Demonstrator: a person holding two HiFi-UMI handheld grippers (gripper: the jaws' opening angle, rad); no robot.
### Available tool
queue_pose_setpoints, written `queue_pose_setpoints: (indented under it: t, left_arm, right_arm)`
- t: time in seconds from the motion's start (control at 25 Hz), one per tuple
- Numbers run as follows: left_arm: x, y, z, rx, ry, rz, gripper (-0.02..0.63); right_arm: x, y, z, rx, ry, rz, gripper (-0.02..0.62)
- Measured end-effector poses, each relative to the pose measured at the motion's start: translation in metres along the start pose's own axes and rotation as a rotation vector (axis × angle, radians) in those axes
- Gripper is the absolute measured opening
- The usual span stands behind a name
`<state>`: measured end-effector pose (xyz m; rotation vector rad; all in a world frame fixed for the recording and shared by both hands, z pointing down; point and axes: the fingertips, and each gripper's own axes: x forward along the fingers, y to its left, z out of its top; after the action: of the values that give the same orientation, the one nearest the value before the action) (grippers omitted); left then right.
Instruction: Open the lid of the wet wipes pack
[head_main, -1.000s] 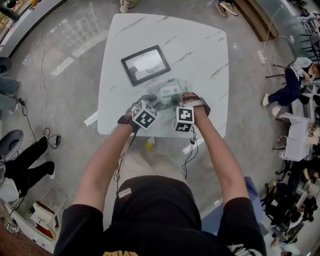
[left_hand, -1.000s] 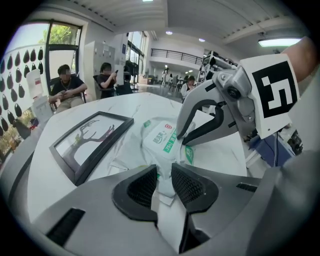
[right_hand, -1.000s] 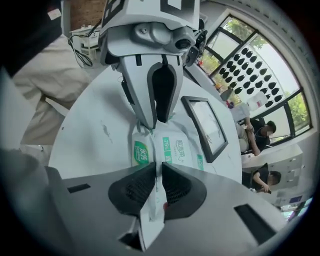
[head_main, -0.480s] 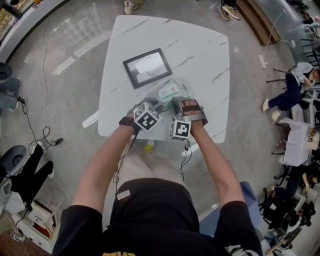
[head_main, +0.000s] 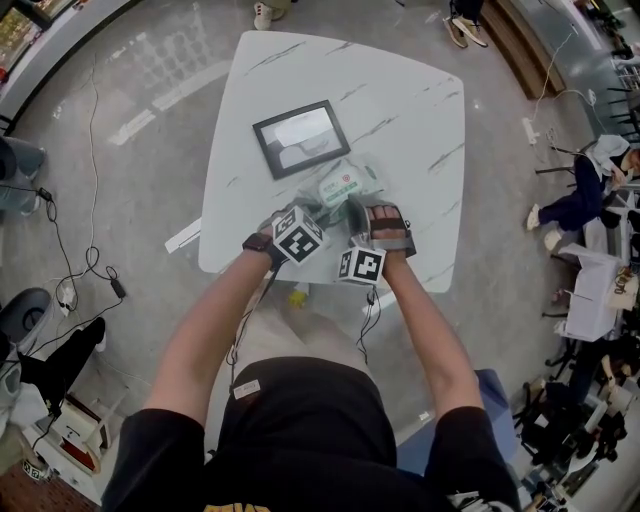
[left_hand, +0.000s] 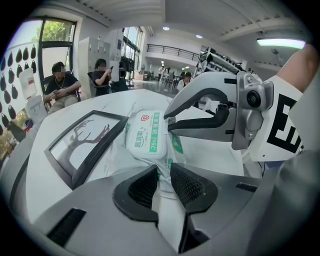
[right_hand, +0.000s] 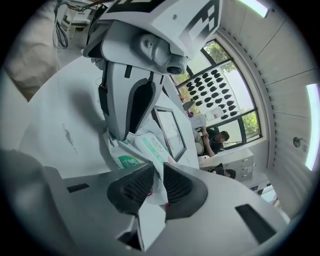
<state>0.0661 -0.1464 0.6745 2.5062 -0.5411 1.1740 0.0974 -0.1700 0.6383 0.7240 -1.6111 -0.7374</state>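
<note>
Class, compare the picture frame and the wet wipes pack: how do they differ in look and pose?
The picture frame is black-edged and stiff-looking; the wipes pack is white-green and soft. The frame lies flat; the pack's wrapper is bunched up. Both rest on the white table.

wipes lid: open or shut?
Looks shut: in the left gripper view the lid lies flat on the wet wipes pack.

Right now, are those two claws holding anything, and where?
Both pinch the wet wipes pack: the left gripper its near end, the right gripper, jaws just eased wider, a white fold beside the lid.
</note>
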Motion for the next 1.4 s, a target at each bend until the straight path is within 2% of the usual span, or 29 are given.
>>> queue_pose_setpoints:
  t: [0.12,0.32,0.4,0.52,0.68,0.84,0.96,1.12,1.24,1.4]
  left_arm:
    - [0.001,0.001,0.000,0.012,0.001,0.000,0.104]
    - [0.002,-0.001,-0.001,0.033,0.017,-0.004,0.104]
    - [0.001,-0.002,0.000,0.040,0.016,-0.004,0.104]
    - [0.002,0.001,0.000,0.050,0.018,-0.003,0.104]
    - [0.002,-0.003,0.000,0.065,0.026,-0.011,0.104]
    - [0.002,-0.002,0.000,0.086,0.029,-0.013,0.104]
    - [0.001,-0.002,0.000,0.080,0.021,-0.009,0.103]
    - [0.002,-0.004,-0.001,0.081,0.029,-0.015,0.103]
    - [0.001,-0.003,-0.001,0.086,0.037,-0.020,0.103]
    - [0.001,-0.002,-0.001,0.095,0.049,-0.025,0.103]
  right_arm:
    - [0.004,0.004,-0.003,0.018,0.001,0.075,0.058]
    - [0.003,0.012,-0.006,0.002,-0.015,0.127,0.041]
    - [0.004,0.014,-0.006,-0.013,-0.024,0.186,0.037]
    - [0.008,0.016,-0.006,-0.106,-0.043,0.269,0.034]
    - [0.014,0.019,0.002,-0.294,-0.103,0.212,0.052]
    - [0.017,0.027,-0.004,-0.329,-0.120,0.322,0.034]
    - [0.016,0.025,-0.003,-0.312,-0.141,0.327,0.022]
    - [0.010,0.027,-0.011,-0.216,-0.111,0.302,0.003]
    - [0.005,0.021,-0.007,-0.115,-0.118,0.341,0.002]
    - [0.001,0.017,-0.005,-0.135,-0.122,0.418,0.002]
